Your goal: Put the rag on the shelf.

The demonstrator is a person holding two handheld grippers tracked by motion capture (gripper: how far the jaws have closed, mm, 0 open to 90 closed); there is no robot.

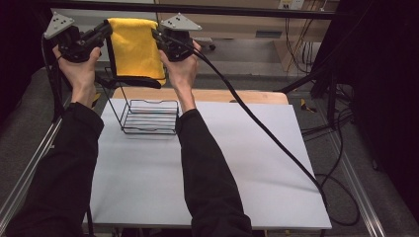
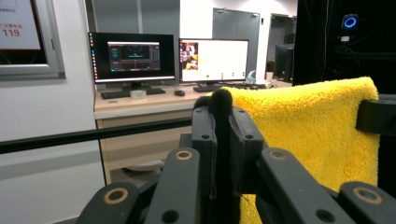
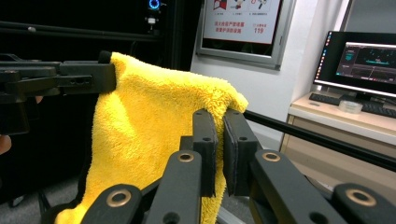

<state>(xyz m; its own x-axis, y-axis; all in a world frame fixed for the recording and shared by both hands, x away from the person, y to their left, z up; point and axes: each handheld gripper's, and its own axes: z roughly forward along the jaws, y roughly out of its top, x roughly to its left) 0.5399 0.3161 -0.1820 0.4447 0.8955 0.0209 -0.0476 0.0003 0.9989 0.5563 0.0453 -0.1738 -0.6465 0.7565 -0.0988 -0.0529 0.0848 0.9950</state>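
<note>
Two tongs, left [image 1: 106, 28], right [image 1: 157, 35], pinch one yellow towel [image 1: 134, 47]; one wire rack [image 1: 148, 117].

1. A white tabletop [image 1: 207, 163] lies on a light wooden board whose far edge [image 1: 222, 95] shows beyond it.
2. Grey floor [image 1: 390, 163] runs along both sides of the table; loose black cables [image 1: 341, 197] lie on it at the right.
3. A black horizontal bar [image 1: 237, 10] crosses the far side of the work area.
4. A light wooden desk [image 2: 140, 105] stands against the back wall, carrying two lit monitors [image 2: 132, 57] [image 2: 214, 59], keyboards and a roll of tape [image 2: 137, 94].
5. A framed poster [image 3: 243, 28] bearing "119" hangs on the white wall [image 3: 280, 88].
6. A grey door [image 2: 236, 25] stands behind the desk.
7. Black curtain [image 2: 327, 42] encloses the side, with a small device [image 2: 349, 22] showing a blue ring light mounted there.
</note>
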